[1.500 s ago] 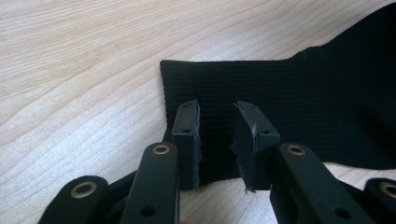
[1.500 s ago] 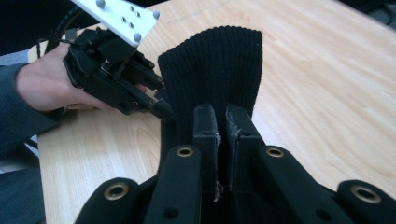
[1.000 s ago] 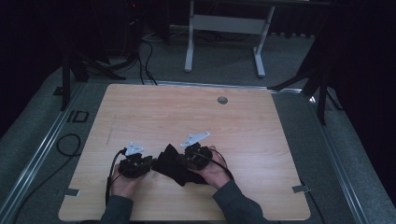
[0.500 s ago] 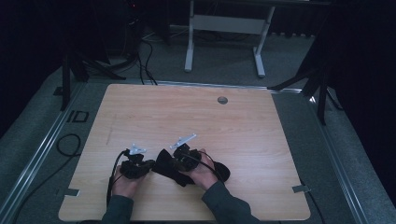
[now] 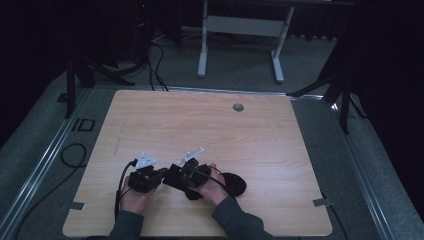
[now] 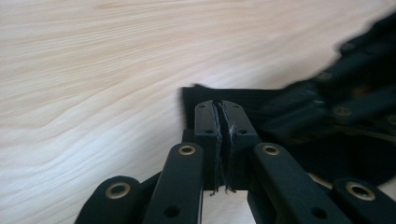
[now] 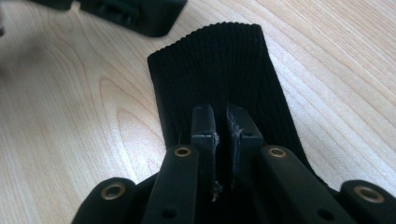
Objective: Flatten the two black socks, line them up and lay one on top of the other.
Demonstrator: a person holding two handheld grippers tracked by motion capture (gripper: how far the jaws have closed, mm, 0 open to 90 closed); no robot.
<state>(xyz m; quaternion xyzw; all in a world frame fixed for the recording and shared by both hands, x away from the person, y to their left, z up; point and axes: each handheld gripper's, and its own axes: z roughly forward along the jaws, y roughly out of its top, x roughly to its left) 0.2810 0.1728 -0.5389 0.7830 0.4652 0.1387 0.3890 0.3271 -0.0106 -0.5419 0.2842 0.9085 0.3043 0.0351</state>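
Note:
A black ribbed sock (image 5: 234,183) lies near the wooden table's front edge. My right gripper (image 5: 172,176) points left and is shut on the sock; in the right gripper view its jaws (image 7: 222,109) pinch the fabric and the cuff (image 7: 219,60) stretches ahead of them. My left gripper (image 5: 164,173) points right, tip to tip with the right one. Its jaws (image 6: 222,103) are pressed together at the cuff's corner (image 6: 247,95), with no fabric visible between the pads. The right gripper (image 6: 355,79) looks blurred there.
The tabletop (image 5: 210,130) has a round grommet (image 5: 238,107) at the far middle. A cable trails from the left gripper over the front left. Dark floor, a metal frame and stand legs lie beyond the far edge.
My right hand has slid left with the sock, closing the gap to the left gripper. The sock's toe now trails out to its right. The left hand has barely moved.

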